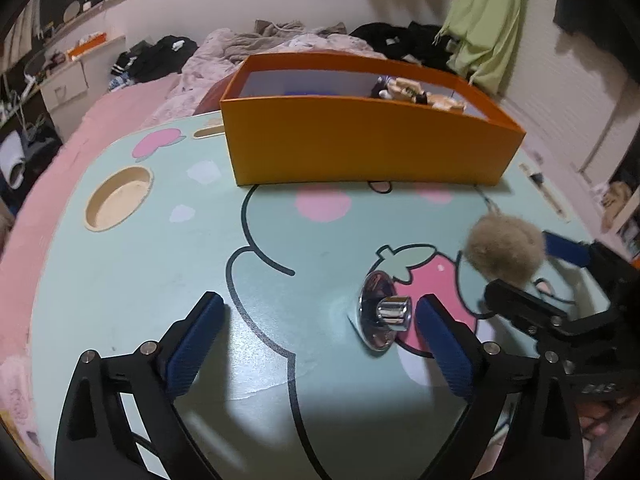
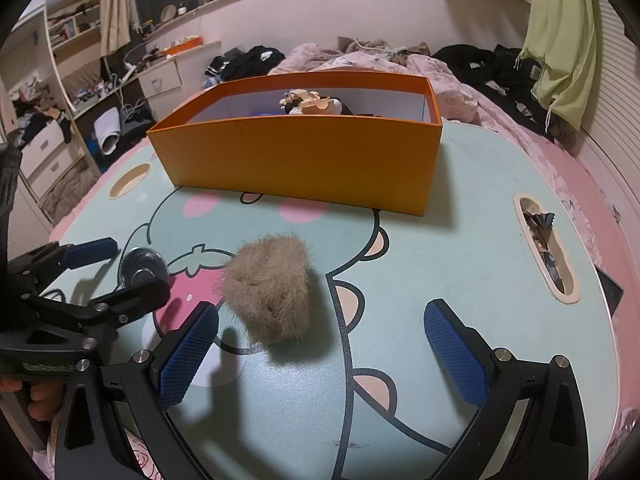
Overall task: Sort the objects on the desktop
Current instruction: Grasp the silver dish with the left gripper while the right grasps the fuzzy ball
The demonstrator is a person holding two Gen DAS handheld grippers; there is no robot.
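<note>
- Left wrist view: the left gripper [image 1: 320, 336] stood with its blue pads wide apart and nothing clamped between them, low in the frame over the mint-green cartoon-printed table [image 1: 160, 280].
- A chrome knob on a round base [image 1: 382, 312] lay on its side on the table at centre right, just beside the inner face of the right-hand pad; whether they touched could not be told.
- A tan fur pom-pom [image 1: 505, 248] sat at right of centre, on the table beyond the knob.
- The right gripper [image 1: 536, 272] entered from the right edge, its black finger in front of the pom-pom and a blue pad behind it.
- An orange box [image 1: 360, 148] stood at upper centre, open-topped, with a small cream and black item [image 1: 416, 94] showing at its right end.
- A round recess [image 1: 119, 198] lay in the table at left.
- Right wrist view: the right gripper [image 2: 322, 340] had its jaws spread, gripping nothing; the pom-pom [image 2: 268, 288] lay between and just beyond its pads, nearer the left one and apart from the right.
- The left gripper [image 2: 120, 276] reached in from the left edge, spread around the knob [image 2: 142, 270].
- The orange box [image 2: 304, 160] stood at upper centre, the cream item [image 2: 306, 104] inside.
- A long slot [image 2: 546, 252] in the table at right held dark scraps.
</note>
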